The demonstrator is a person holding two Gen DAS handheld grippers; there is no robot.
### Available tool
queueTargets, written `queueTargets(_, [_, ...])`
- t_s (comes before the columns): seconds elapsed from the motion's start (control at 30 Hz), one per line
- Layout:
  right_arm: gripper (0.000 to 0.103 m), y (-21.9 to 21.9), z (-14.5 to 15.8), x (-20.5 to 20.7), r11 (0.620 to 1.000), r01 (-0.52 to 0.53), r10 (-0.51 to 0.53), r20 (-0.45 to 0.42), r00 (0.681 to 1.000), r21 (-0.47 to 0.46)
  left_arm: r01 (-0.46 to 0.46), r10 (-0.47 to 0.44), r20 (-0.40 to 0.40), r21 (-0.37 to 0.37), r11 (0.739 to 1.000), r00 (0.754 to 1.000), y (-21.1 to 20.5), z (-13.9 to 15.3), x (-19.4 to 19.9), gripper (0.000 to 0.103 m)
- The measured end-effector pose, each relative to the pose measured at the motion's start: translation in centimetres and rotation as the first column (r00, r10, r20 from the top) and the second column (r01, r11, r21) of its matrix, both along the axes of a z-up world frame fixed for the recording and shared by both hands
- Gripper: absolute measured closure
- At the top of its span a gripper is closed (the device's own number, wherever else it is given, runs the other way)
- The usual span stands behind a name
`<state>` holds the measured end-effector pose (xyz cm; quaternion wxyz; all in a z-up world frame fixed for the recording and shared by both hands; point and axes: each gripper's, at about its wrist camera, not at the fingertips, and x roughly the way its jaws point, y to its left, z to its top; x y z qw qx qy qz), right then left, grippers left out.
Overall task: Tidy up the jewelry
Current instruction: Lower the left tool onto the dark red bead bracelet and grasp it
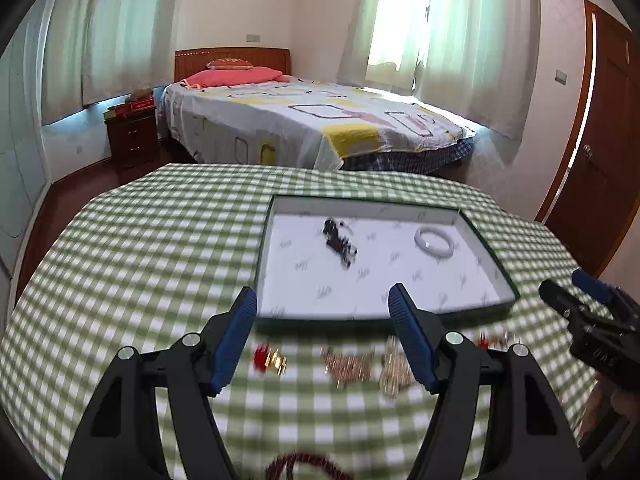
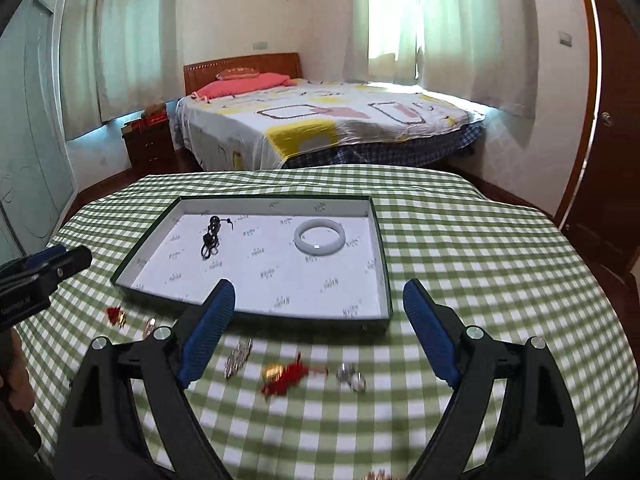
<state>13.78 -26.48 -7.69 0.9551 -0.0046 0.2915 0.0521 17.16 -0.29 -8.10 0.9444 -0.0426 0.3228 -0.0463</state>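
Observation:
A shallow white-lined box (image 1: pixel 486 298) (image 2: pixel 256 312) sits on the green checked table. In it lie a black bead string (image 1: pixel 339 240) (image 2: pixel 211 240) and a pale jade bangle (image 1: pixel 435 241) (image 2: pixel 319 237). Loose jewelry lies on the cloth in front of the box: a red-and-gold charm (image 1: pixel 269 359) (image 2: pixel 116 317), a gold chain pile (image 1: pixel 352 364), another gold piece (image 1: pixel 394 376), a silver chain (image 2: pixel 238 358), a red tassel charm (image 2: pixel 285 378) and a silver piece (image 2: pixel 352 378). My left gripper (image 1: pixel 323 300) is open and empty above them. My right gripper (image 2: pixel 319 292) is open and empty.
The right gripper shows at the right edge of the left wrist view (image 1: pixel 588 312); the left gripper shows at the left edge of the right wrist view (image 2: pixel 44 268). A dark red bead loop (image 1: pixel 304 466) lies at the near edge. A bed (image 1: pixel 312 120) stands beyond the table.

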Motion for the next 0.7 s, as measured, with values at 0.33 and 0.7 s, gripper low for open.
queueTargets(0.33, [0.019, -0.5, -3.8, -6.0, 0.999, 0.029, -0.03, -0.052, 0.998, -0.033, -0.021, 0.023, -0.119, 0.017, 1.0, 0.993, 0.6, -4.2, -4.9, 0.037])
queueTargets(0.7, [0.019, -2.3, -6.6, -8.3, 0.997, 0.077, -0.079, -0.095, 0.992, -0.023, -0.016, 0.024, -0.192, 0.042, 0.999, 0.981, -0.2, -7.4, -7.1, 0.037])
